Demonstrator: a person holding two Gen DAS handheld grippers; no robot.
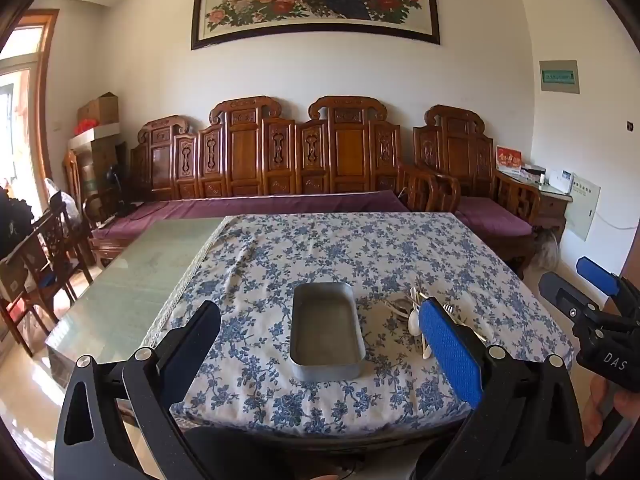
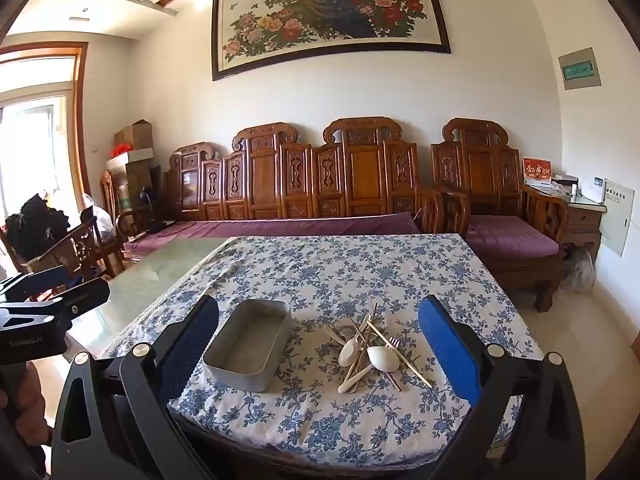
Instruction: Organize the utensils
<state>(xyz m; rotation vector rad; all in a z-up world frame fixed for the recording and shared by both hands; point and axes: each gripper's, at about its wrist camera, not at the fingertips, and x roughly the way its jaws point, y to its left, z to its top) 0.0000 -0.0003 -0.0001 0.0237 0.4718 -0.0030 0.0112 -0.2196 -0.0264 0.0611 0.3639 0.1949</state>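
An empty grey metal tin (image 1: 327, 330) (image 2: 250, 344) stands on the blue-flowered tablecloth (image 1: 320, 252) (image 2: 340, 272). Right of it lies a pile of utensils (image 2: 370, 350) (image 1: 416, 316): white spoons, pale chopsticks and a small fork, crossed over one another. My left gripper (image 1: 324, 344) is open and empty, held above the near table edge with the tin between its fingers in view. My right gripper (image 2: 320, 344) is open and empty, also short of the table, with tin and pile between its fingers in view. Each gripper shows at the edge of the other's view (image 1: 592, 308) (image 2: 48, 304).
The cloth covers the right part of a glass-topped table (image 1: 136, 280) (image 2: 168, 268). Carved wooden sofas with purple cushions (image 1: 280, 204) (image 2: 304, 224) stand behind it. Wooden chairs (image 1: 48, 248) and boxes stand at the left. A side table (image 2: 580, 208) stands at the right wall.
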